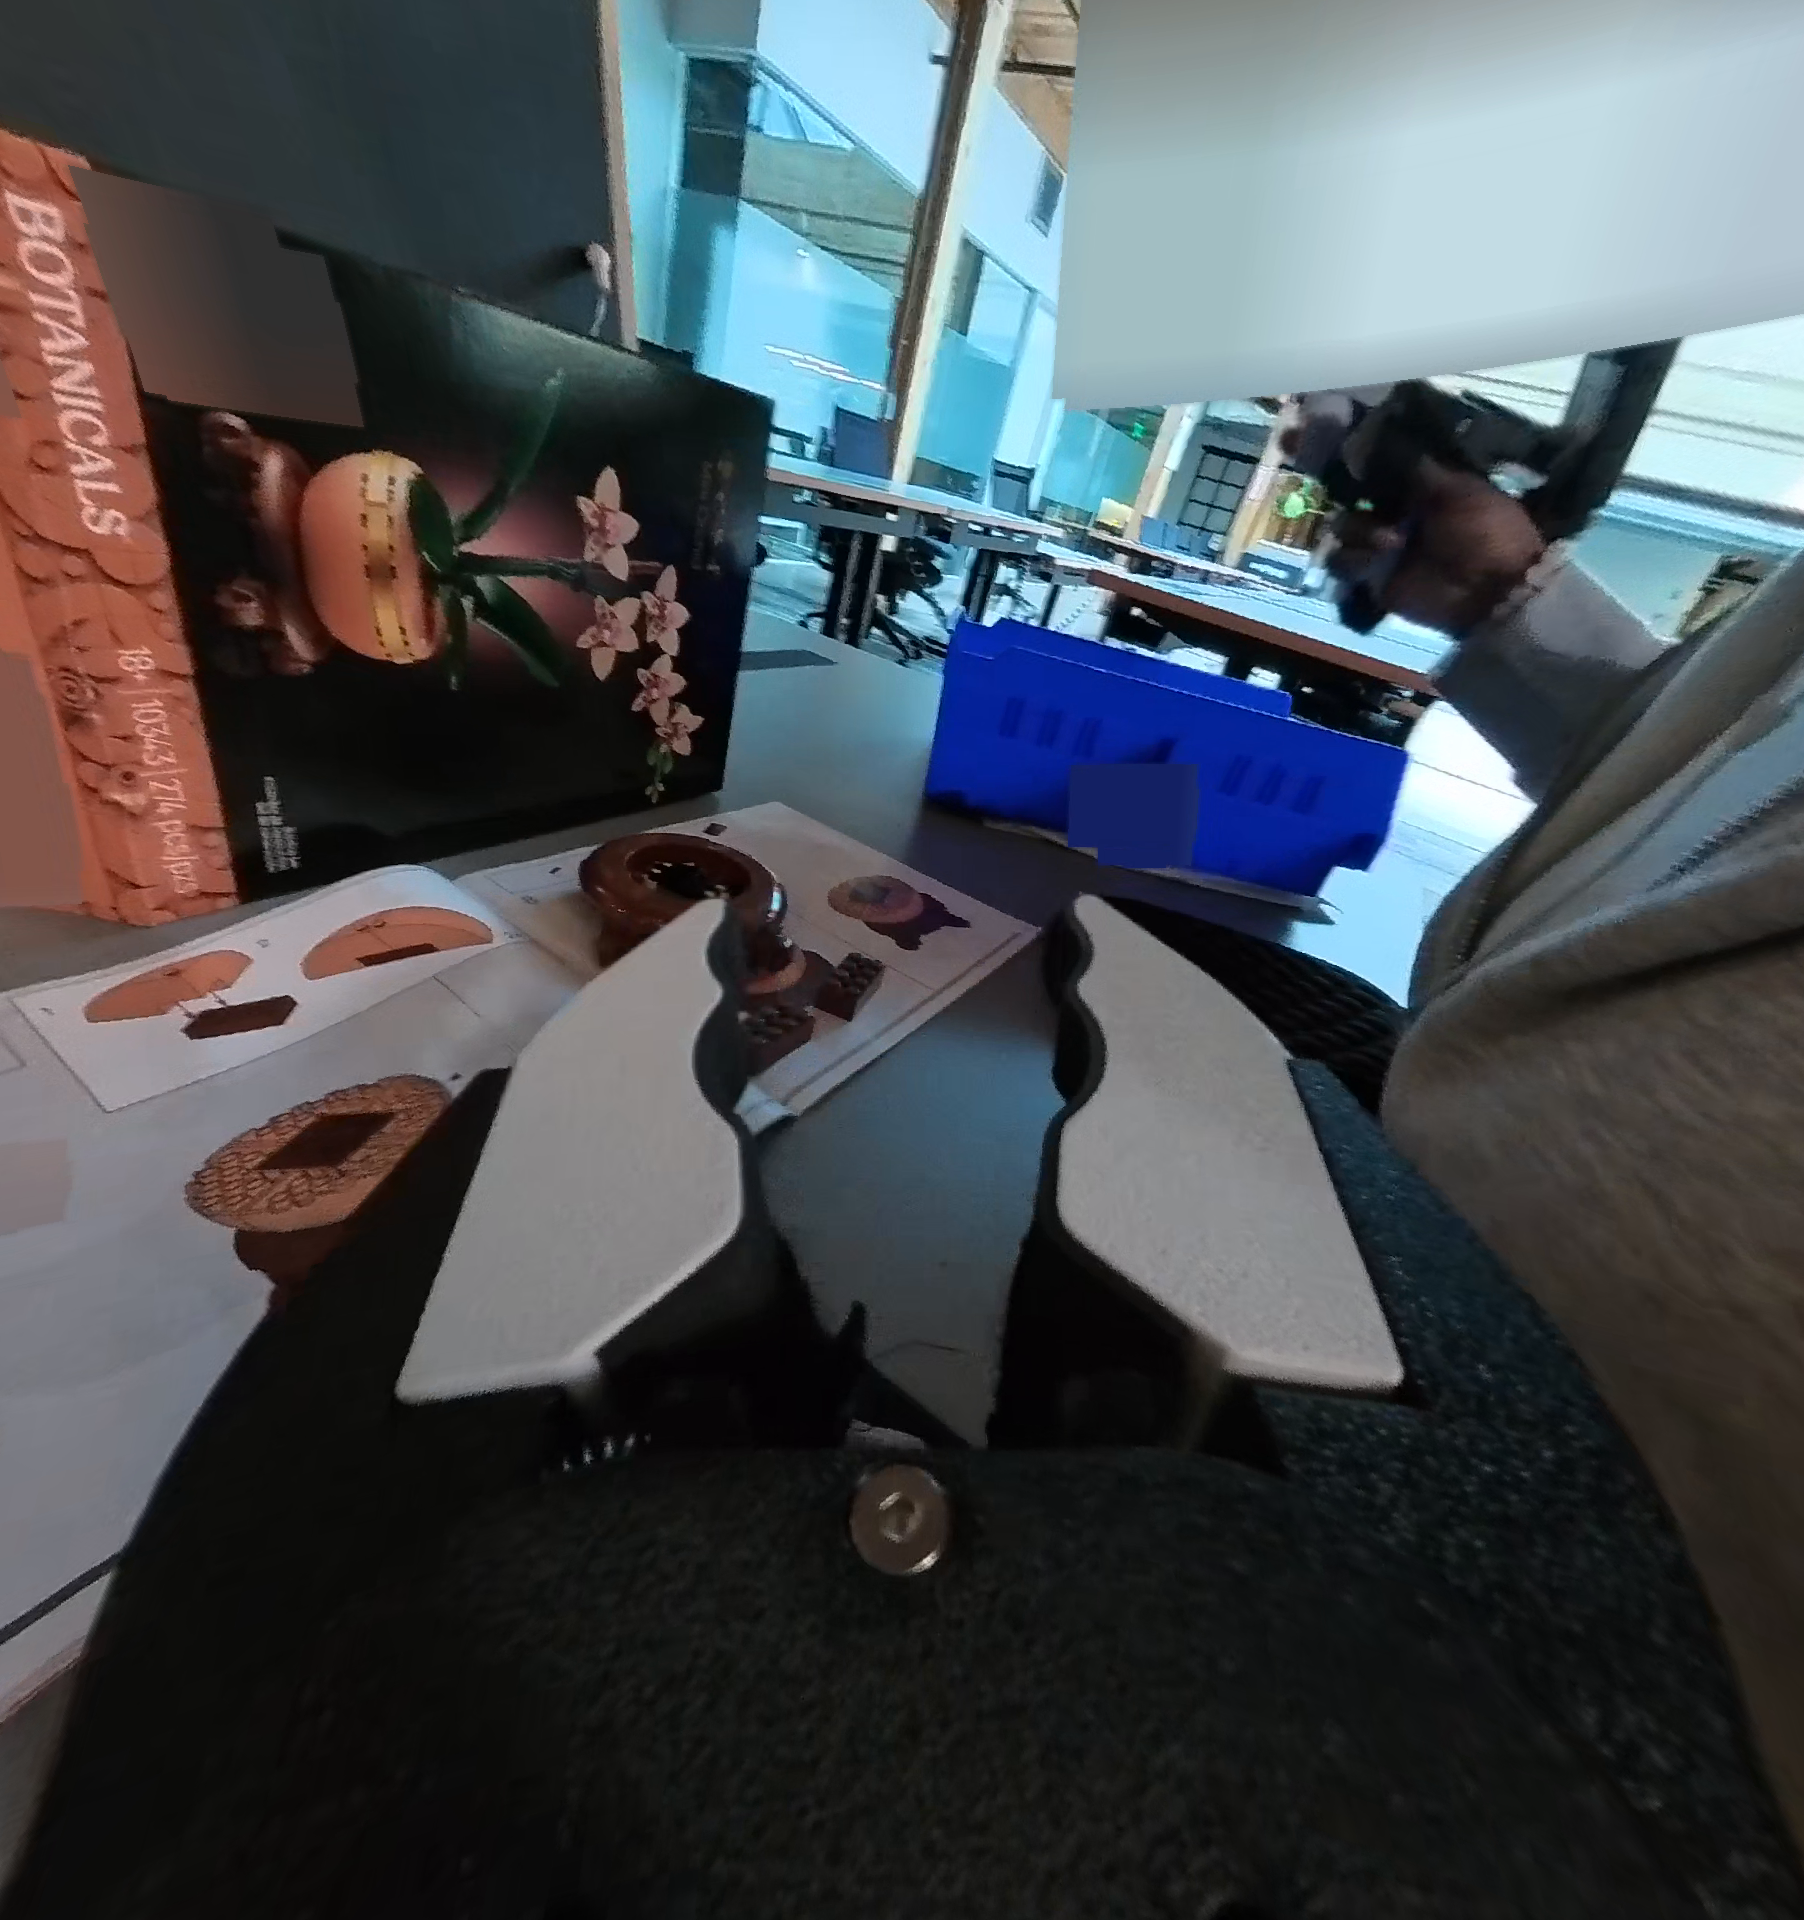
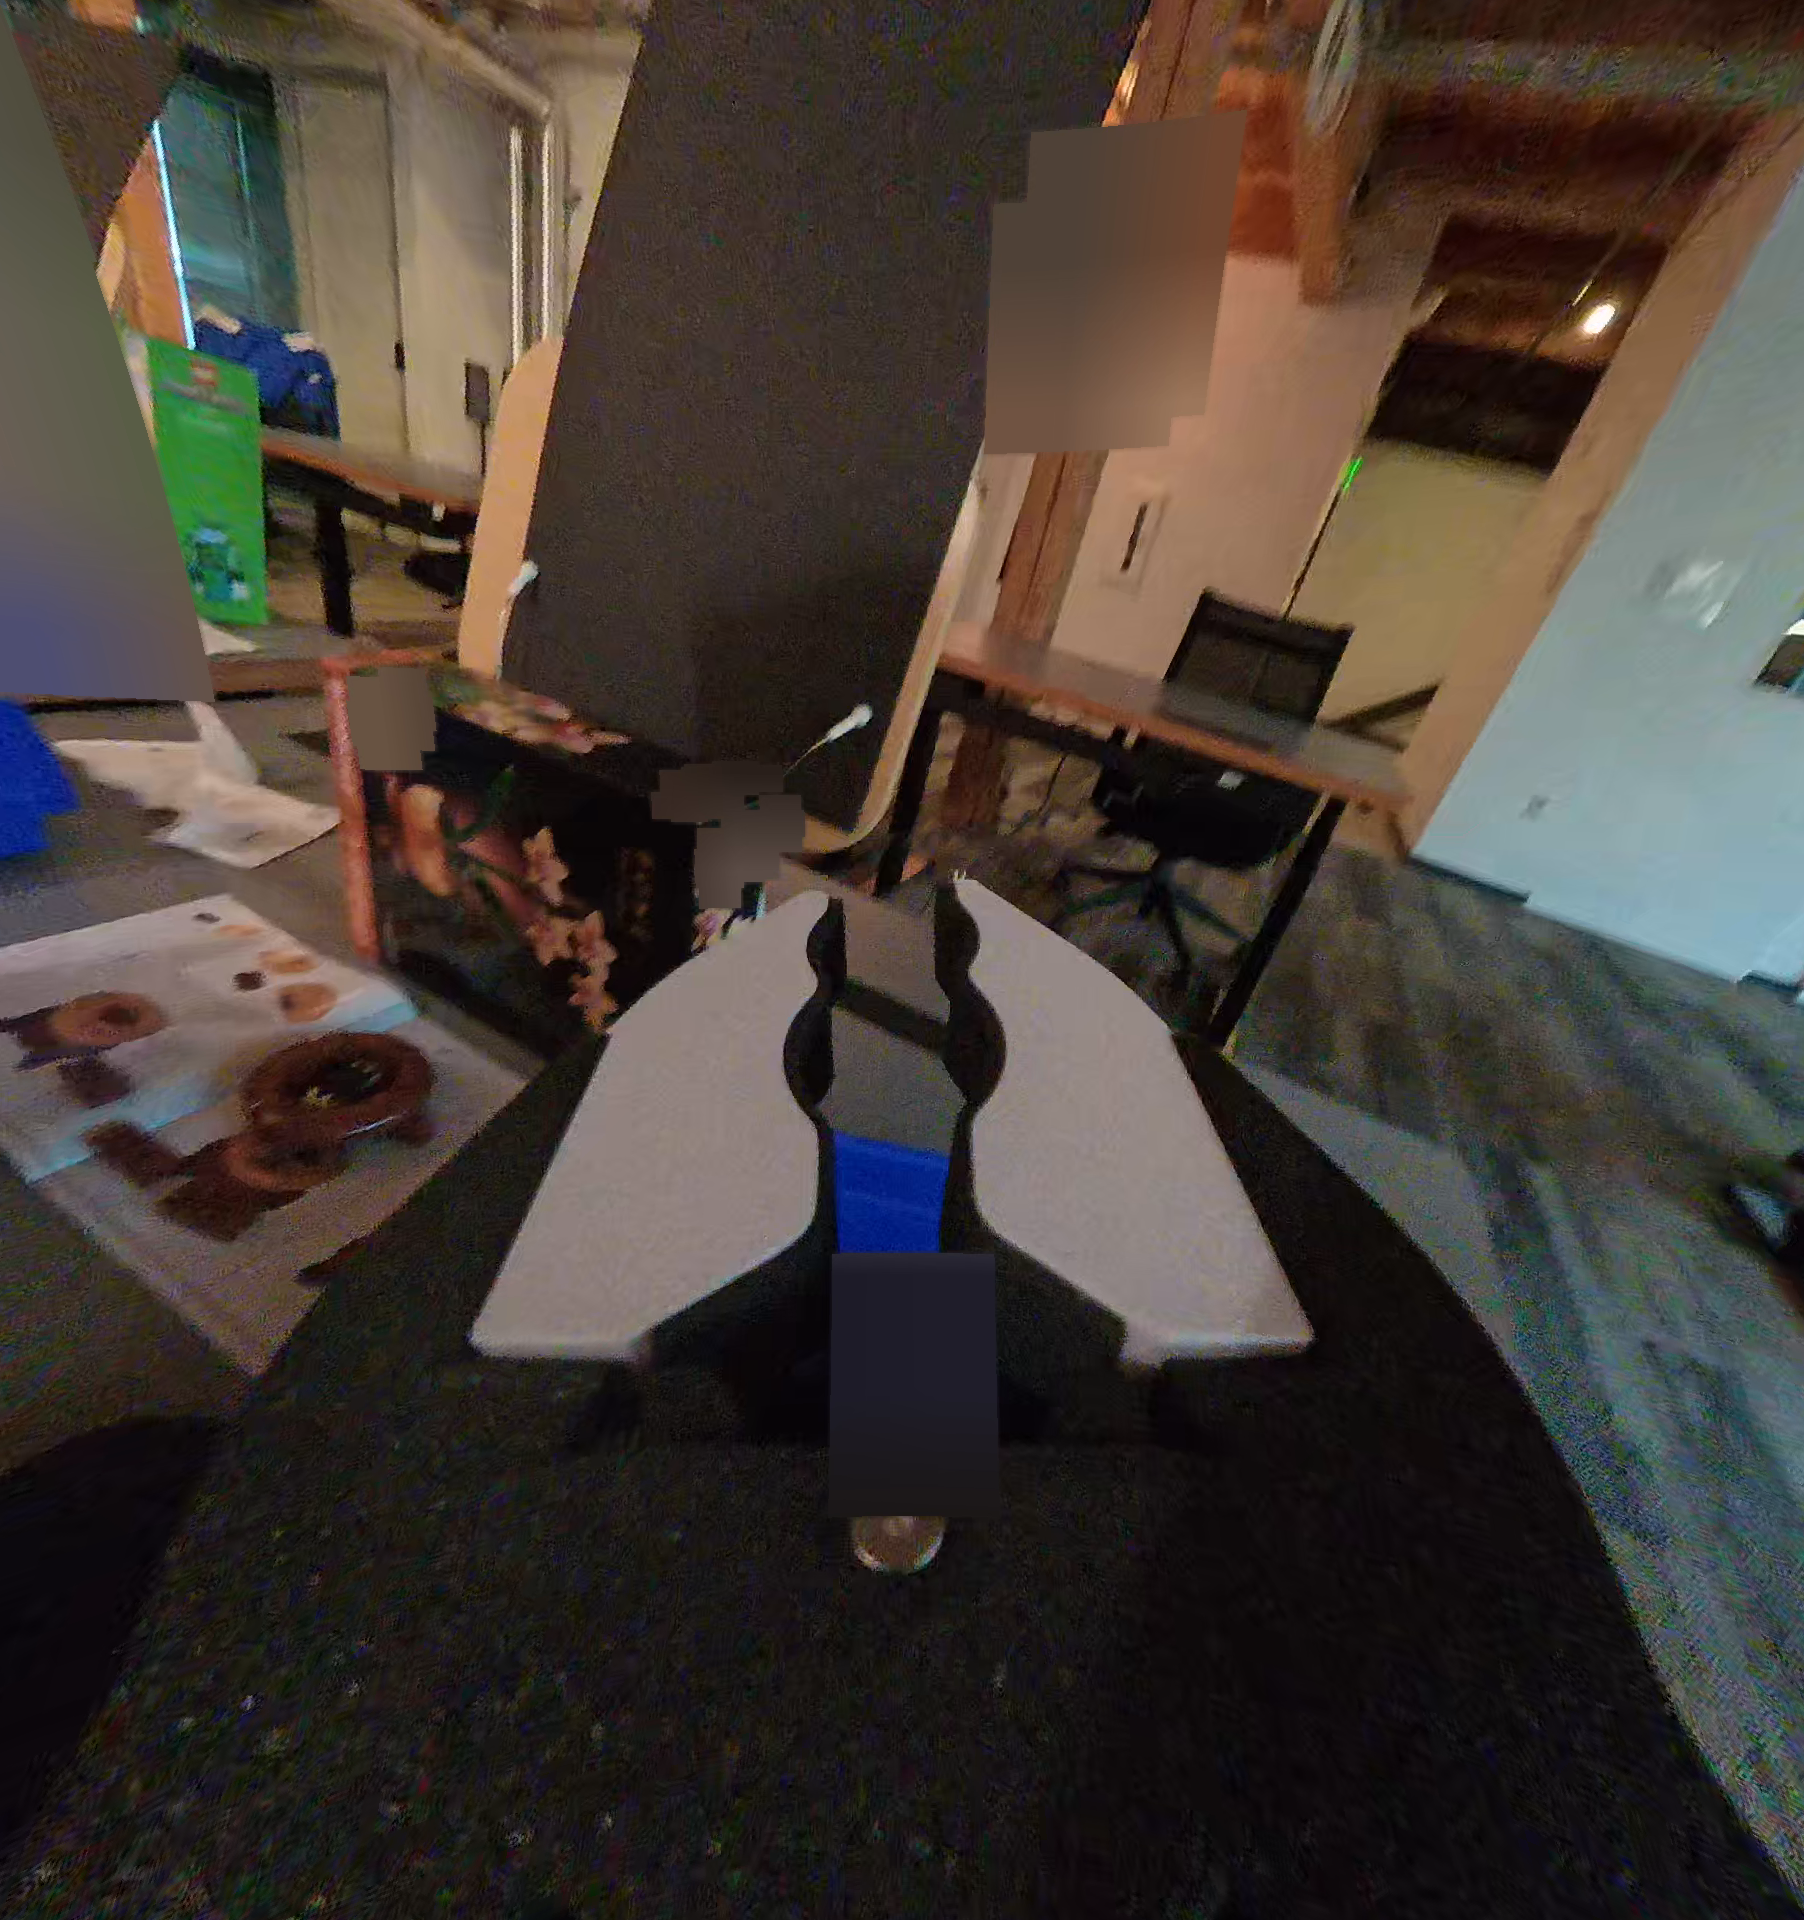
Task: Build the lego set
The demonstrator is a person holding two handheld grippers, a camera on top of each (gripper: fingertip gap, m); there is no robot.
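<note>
The left tool (image 1: 893,925) gapes wide, bare, its left finger just beside the brown brick model (image 1: 685,888) on the booklet (image 1: 254,997); the right tool (image 2: 882,925), slightly parted, holds nothing over the bench (image 2: 882,1081).

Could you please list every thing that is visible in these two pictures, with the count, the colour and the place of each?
table: one, grey, under everything.
instruction booklet: one, white, open on the table.
brick model: one, brown, ring-shaped top, on the booklet, just beyond the left fingertip.
loose bricks: at least two, dark brown, on the booklet beside the model.
box: one, black and orange with flowers pictured, standing behind the booklet.
bin: one, blue, on the table.
left gripper: open, empty, over the booklet's edge.
right gripper: jaws narrowly apart, nothing between them.
</note>
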